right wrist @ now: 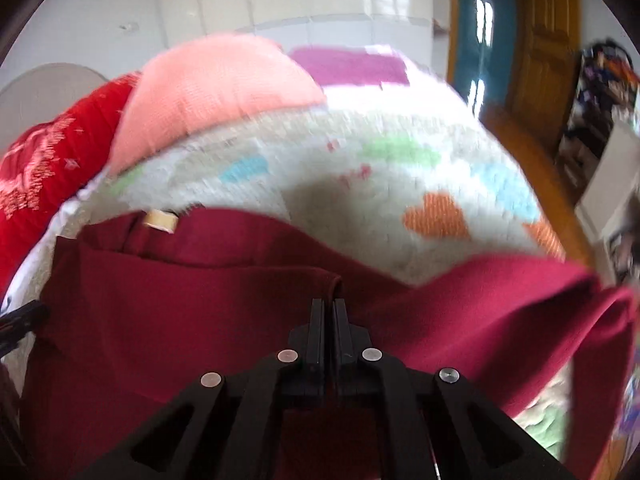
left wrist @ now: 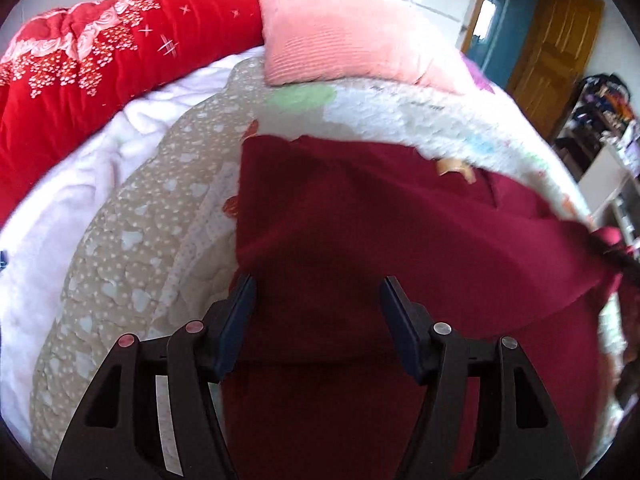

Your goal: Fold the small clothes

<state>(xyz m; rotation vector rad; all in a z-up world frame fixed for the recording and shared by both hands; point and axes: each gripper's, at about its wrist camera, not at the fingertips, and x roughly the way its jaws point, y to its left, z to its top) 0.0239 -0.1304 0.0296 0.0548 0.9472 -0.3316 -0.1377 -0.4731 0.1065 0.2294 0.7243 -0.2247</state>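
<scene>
A dark red garment (left wrist: 360,216) lies spread on the bed, with a small tan label (left wrist: 454,168) at its far edge. My left gripper (left wrist: 316,292) is open just above the garment's near left part, its fingers (left wrist: 240,320) apart with cloth beneath. In the right wrist view the same garment (right wrist: 160,300) fills the lower frame, its label (right wrist: 160,220) at the far left. My right gripper (right wrist: 329,304) is shut on a fold of the garment, with the cloth's edge lifted and pulled off to the right.
The bed carries a white blanket with coloured hearts (right wrist: 400,184), a beige heart-print quilt (left wrist: 132,240), a pink pillow (left wrist: 340,40) and a red floral quilt (left wrist: 80,60) at the back. A wooden door (left wrist: 560,48) and cluttered shelves (left wrist: 600,120) stand right.
</scene>
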